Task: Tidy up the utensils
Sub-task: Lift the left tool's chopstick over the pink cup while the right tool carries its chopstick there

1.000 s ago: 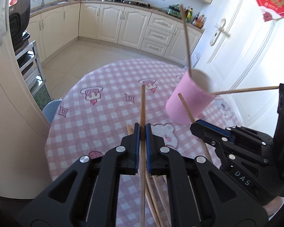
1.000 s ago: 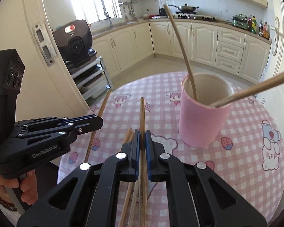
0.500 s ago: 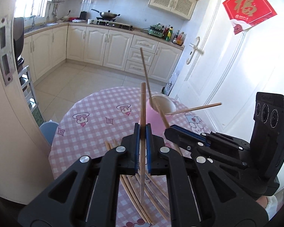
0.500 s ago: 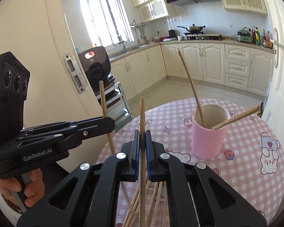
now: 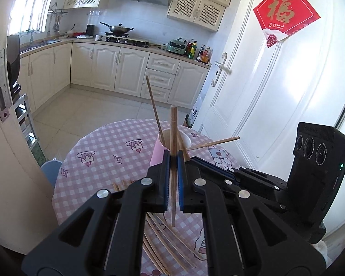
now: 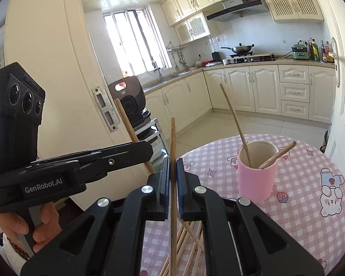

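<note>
My left gripper (image 5: pixel 173 158) is shut on a wooden chopstick (image 5: pixel 173 128), held upright above the table. My right gripper (image 6: pixel 172 163) is shut on another wooden chopstick (image 6: pixel 172 138), also upright. A pink cup (image 6: pixel 257 179) stands on the round table with two chopsticks (image 6: pixel 237 124) leaning in it; it shows in the left wrist view (image 5: pixel 158 154) just beyond my fingers. Several loose chopsticks (image 5: pixel 168 239) lie on the cloth below both grippers, and they show in the right wrist view (image 6: pixel 186 243). The left gripper shows in the right wrist view (image 6: pixel 147 151), left of mine.
The table has a pink checked cloth (image 6: pixel 306 207) with cartoon prints. A cream door frame (image 6: pixel 80 92) stands to the left, a white door (image 5: pixel 276 103) to the right. Kitchen cabinets (image 5: pixel 117 69) line the far wall. A blue stool (image 5: pixel 50 172) sits beside the table.
Both grippers have risen well above the table, each with its chopstick, which now points upward. The cup and loose chopsticks look smaller and farther below.
</note>
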### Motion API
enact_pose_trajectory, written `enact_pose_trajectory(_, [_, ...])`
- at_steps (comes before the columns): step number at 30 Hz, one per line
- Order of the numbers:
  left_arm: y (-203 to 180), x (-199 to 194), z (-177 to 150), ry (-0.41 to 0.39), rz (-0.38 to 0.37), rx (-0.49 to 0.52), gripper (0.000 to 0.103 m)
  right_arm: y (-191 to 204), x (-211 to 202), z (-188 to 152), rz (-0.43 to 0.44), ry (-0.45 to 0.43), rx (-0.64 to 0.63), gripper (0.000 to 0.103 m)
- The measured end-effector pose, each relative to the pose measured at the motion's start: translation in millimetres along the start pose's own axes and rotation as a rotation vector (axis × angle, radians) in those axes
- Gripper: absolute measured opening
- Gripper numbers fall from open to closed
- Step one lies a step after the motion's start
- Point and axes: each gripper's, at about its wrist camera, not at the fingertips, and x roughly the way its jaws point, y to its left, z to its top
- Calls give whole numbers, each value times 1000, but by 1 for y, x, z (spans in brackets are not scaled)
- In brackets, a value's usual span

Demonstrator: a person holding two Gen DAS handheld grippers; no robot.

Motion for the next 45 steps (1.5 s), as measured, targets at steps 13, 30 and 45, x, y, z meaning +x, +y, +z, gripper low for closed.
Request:
enact_pose_trajectory(13, [-14, 13, 8, 9, -26, 32, 6, -21, -6, 1, -7, -32, 38, 4])
enact_pose_trajectory(30, [-11, 9, 71, -103, -14, 17, 6, -40, -45, 74, -152, -211, -46, 4])
enact_pose_trajectory(45, [-4, 46, 114, -184, 34, -1, 6, -92, -13, 101, -225, -321, -24, 4])
